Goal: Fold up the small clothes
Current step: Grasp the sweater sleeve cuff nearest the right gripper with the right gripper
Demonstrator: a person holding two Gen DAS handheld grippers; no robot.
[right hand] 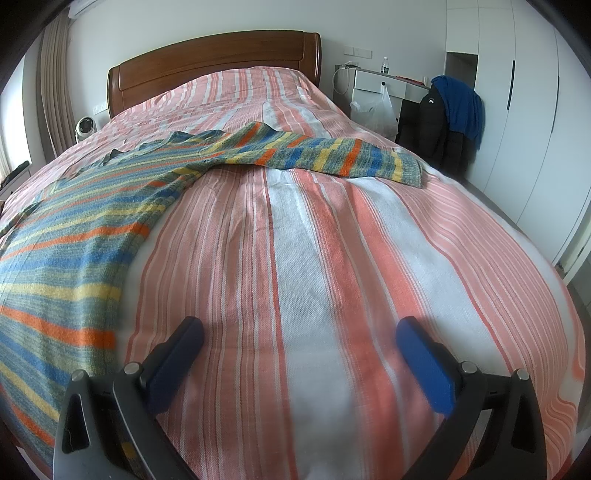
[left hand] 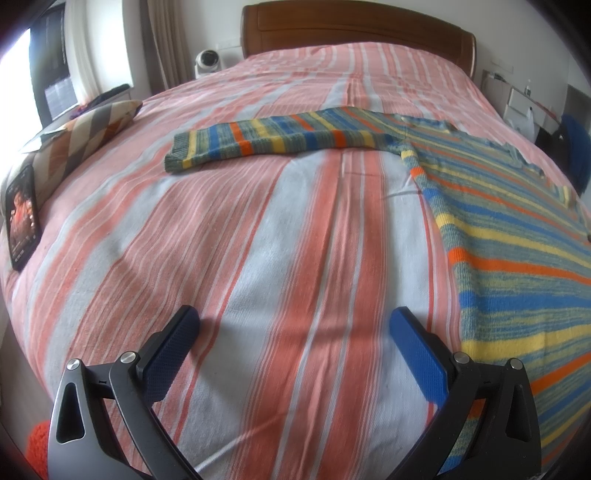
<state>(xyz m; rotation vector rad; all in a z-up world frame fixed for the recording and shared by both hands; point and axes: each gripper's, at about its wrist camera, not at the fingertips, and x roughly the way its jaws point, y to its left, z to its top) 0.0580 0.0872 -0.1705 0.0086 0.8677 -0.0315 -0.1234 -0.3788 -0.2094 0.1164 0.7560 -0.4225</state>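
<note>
Salmon-and-white striped bedding [left hand: 280, 229] covers a wide bed with a brown wooden headboard [left hand: 354, 26] at 12 o'clock in both views. On it lies a knitted sweater [left hand: 517, 236] banded in blue, yellow, orange and grey-green, spread flat with both sleeves stretched out sideways. From the left wrist camera its body fills the 3 o'clock side and 1 sleeve [left hand: 266, 142] reaches toward 11 o'clock, its ribbed cuff resting on the bedding. From the right wrist camera the sweater's body lies at 9 o'clock and the other sleeve [right hand: 332, 157] runs toward 1 o'clock. The left gripper [left hand: 295, 325] hovers over bare bedding just beside the sweater's edge, its 2 blue-padded fingers [left hand: 173, 350] spread wide with nothing between them. The right gripper [right hand: 299, 332] is likewise over bare stripes, fingers [right hand: 424, 365] spread apart and empty, the sweater's hem near its left finger. At 9 o'clock in the left view a smartphone [left hand: 22, 218] with a lit screen leans against a diamond-patterned pillow [left hand: 81, 144]. A small white fan [left hand: 208, 61] stands beside the headboard. In the right view, at 2 o'clock, a white desk [right hand: 384, 79], a plastic bag [right hand: 376, 110] and a dark jacket [right hand: 439, 122] draped with a blue cloth [right hand: 461, 107] stand before white wardrobe doors [right hand: 524, 110].
</note>
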